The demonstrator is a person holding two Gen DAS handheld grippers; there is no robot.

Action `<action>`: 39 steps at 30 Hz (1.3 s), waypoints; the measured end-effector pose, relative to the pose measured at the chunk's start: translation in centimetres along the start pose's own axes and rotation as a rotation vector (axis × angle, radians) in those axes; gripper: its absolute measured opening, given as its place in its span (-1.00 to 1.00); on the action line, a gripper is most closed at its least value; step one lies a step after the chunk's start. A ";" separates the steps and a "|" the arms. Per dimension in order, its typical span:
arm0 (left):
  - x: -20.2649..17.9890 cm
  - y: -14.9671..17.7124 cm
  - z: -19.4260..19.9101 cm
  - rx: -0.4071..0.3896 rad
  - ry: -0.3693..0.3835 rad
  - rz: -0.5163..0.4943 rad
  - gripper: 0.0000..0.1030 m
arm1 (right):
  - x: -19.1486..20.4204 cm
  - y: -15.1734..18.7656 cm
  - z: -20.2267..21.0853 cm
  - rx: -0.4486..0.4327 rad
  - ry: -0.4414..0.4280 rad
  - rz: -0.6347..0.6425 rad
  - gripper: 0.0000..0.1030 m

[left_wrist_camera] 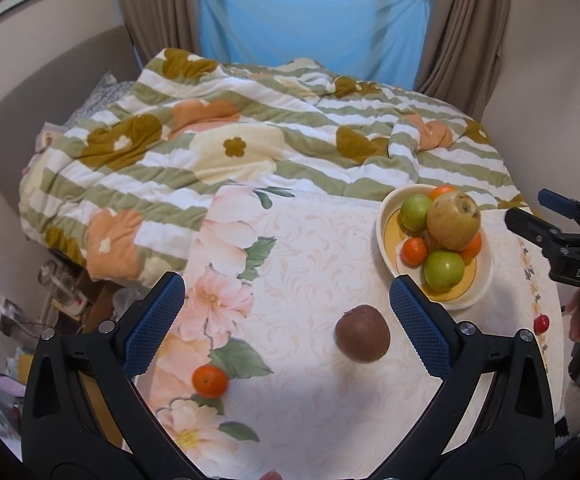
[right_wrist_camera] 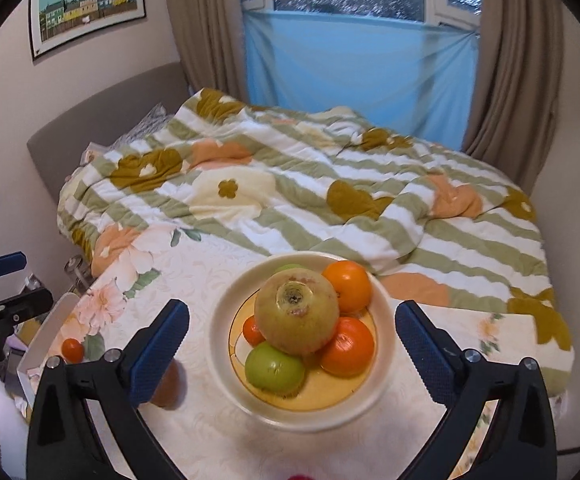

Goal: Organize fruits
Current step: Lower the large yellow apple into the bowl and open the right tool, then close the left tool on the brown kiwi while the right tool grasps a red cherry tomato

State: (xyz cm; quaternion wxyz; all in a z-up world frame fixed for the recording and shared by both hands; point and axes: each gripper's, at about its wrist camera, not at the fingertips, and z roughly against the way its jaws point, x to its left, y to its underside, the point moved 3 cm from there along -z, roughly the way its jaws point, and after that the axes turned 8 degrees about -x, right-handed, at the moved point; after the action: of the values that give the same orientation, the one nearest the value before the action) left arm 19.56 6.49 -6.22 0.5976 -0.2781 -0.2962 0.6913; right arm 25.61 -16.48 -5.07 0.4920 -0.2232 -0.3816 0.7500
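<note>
Cream round bowl with yellow inner base (right_wrist_camera: 226, 376) seen on floral-clothed surface (left_wrist_camera: 310, 248), heaped: large tan-green round fruit (right_wrist_camera: 296, 312) on top, oranges (right_wrist_camera: 348, 346) and green apples (right_wrist_camera: 274, 366) beneath. Outside bowl: brown kiwi-like fruit (left_wrist_camera: 363, 333), small orange tangerine (left_wrist_camera: 209, 380), small red fruit (left_wrist_camera: 541, 323) at surface edge. Left claw (left_wrist_camera: 286, 324) spread, nothing gripped, angled down over kiwi-like fruit. Right claw (right_wrist_camera: 292, 350) spread wide, nothing gripped, bowl framed between its fingers.
</note>
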 end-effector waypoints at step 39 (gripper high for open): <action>-8.2 9.3 -9.2 0.157 0.341 -0.519 1.00 | -0.5 14.8 1.6 0.219 0.190 -0.196 0.93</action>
State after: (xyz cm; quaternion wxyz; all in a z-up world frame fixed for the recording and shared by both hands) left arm 21.22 -1.96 -19.04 0.8145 -0.2584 -0.1987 0.4799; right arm 16.27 -20.80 -15.77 0.6179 -0.2002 -0.2694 0.7111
